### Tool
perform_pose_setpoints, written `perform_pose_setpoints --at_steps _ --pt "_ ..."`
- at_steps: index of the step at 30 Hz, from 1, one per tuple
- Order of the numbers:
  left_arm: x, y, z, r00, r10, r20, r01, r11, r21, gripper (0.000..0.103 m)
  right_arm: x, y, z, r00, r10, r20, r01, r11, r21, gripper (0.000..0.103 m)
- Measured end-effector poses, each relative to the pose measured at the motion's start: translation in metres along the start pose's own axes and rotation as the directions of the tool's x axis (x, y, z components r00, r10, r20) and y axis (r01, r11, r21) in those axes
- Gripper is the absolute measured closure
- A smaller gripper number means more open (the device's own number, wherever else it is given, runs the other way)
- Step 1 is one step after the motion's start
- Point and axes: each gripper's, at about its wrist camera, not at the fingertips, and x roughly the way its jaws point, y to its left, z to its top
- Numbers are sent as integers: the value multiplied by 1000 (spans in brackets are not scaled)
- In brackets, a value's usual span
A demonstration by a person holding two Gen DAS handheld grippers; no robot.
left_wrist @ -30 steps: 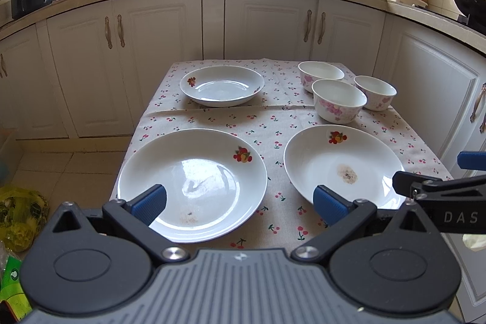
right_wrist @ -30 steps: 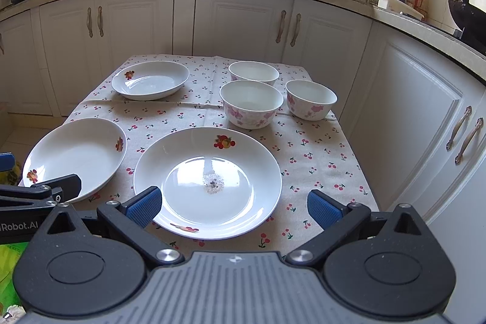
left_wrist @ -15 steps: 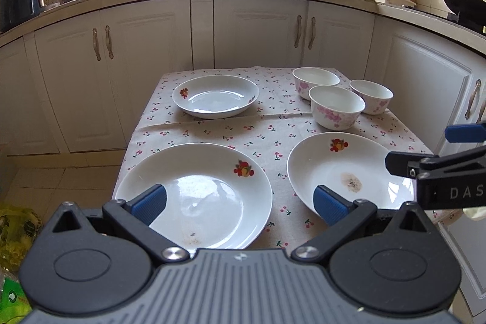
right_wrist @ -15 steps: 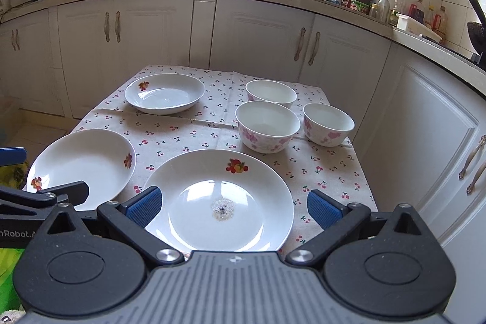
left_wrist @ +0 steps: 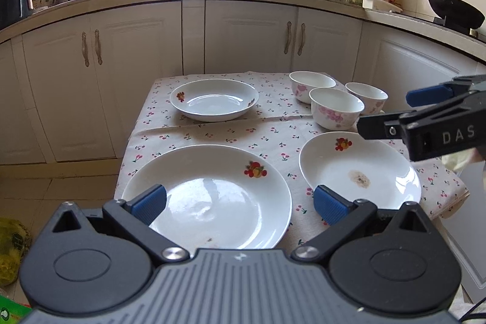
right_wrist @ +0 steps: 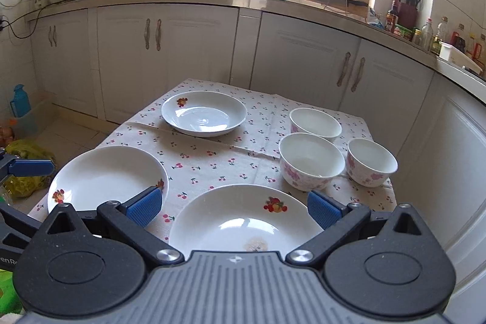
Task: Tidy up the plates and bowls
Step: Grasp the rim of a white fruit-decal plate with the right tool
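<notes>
On the cherry-print table (left_wrist: 212,132): three fruit-motif plates, near-left (left_wrist: 209,196), near-right (left_wrist: 358,169), far (left_wrist: 214,99); three floral bowls (left_wrist: 335,107) clustered far right, all apart. Left gripper (left_wrist: 240,202) wide open, empty, above near-left plate. Right gripper (right_wrist: 234,207) wide open, empty, above near-right plate.

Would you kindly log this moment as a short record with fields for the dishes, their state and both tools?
plates: three on the cherry-print tablecloth: near-left plate, stained plate, far plate
bowls: three pink-flowered bowls clustered at the far right
stacking: none; every dish lies separate
residue: brownish spot in the stained plate
left tool: open, holding nothing, above the near-left plate
right tool: open, holding nothing, above the stained plate
</notes>
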Motion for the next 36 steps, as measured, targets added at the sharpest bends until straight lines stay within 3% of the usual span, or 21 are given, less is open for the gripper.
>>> perform_pose_setpoints --at_steps 6,12,19,24,28,36 --pt "3 22 -15 1000 -1 10 1 1000 -30 1 21 14 12 995 97 -17 -98 994 -55 0" --pt "0 45 -31 1000 -14 1 14 1000 15 1 54 28 20 973 216 -86 -223 972 -74 0" --pt "5 64 -47 996 -62 -64 65 996 52 1 99 43 29 927 324 -188 -335 942 -28 0" --pt "13 68 -54 990 -100 -98 108 991 82 1 129 47 35 883 389 -262 -394 918 33 0" --pt "22 71 -55 986 -121 -118 134 985 105 1 148 50 37 867 405 -292 -409 911 49 1" --pt "35 73 -53 979 -154 -135 172 976 131 2 173 56 39 829 429 -358 -442 896 50 20"
